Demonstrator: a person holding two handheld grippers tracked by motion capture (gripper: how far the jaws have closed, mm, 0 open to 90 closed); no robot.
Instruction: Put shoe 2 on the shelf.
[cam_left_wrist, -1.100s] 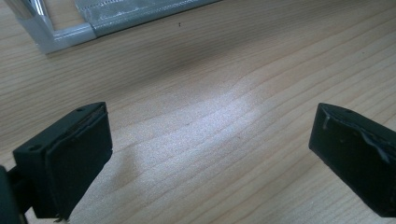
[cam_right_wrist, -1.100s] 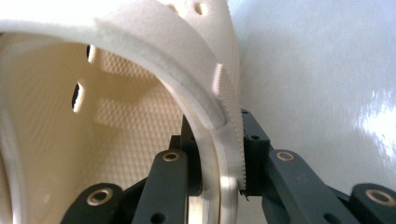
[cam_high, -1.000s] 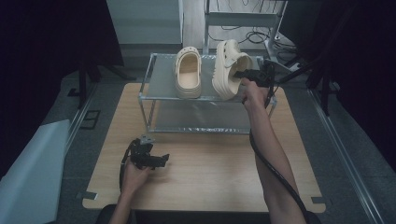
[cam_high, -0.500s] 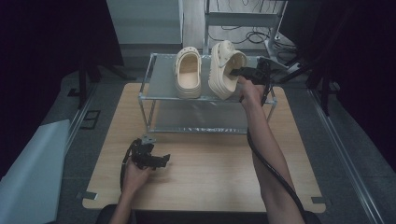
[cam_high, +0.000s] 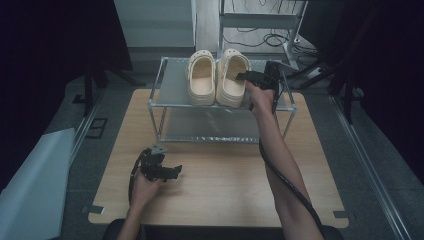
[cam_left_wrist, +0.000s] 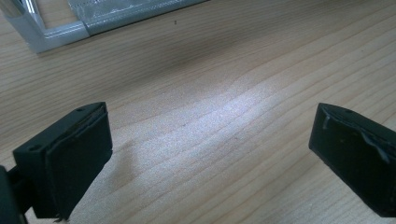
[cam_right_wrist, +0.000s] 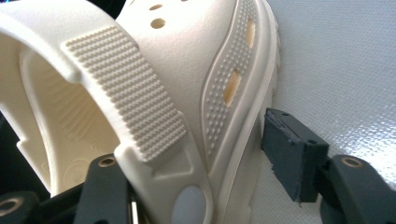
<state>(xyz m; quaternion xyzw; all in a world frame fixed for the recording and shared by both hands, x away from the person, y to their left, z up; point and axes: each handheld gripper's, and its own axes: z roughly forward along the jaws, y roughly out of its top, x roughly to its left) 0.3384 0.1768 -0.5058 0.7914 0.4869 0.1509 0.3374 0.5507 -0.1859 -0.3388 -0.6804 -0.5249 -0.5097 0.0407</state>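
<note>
On the wooden table (cam_high: 220, 185) stands a metal rack (cam_high: 170, 103); its top shelf carries both cream clogs, the right clog (cam_high: 231, 80) straddled by the right gripper (cam_high: 246, 76), jaws apart. Release looks next. Left gripper (cam_high: 175, 171) gapes idle.

Matt cream foam clog (cam_right_wrist: 196, 93); pale wood-grain table (cam_left_wrist: 224, 93); metal rack (cam_high: 160, 90).
</note>
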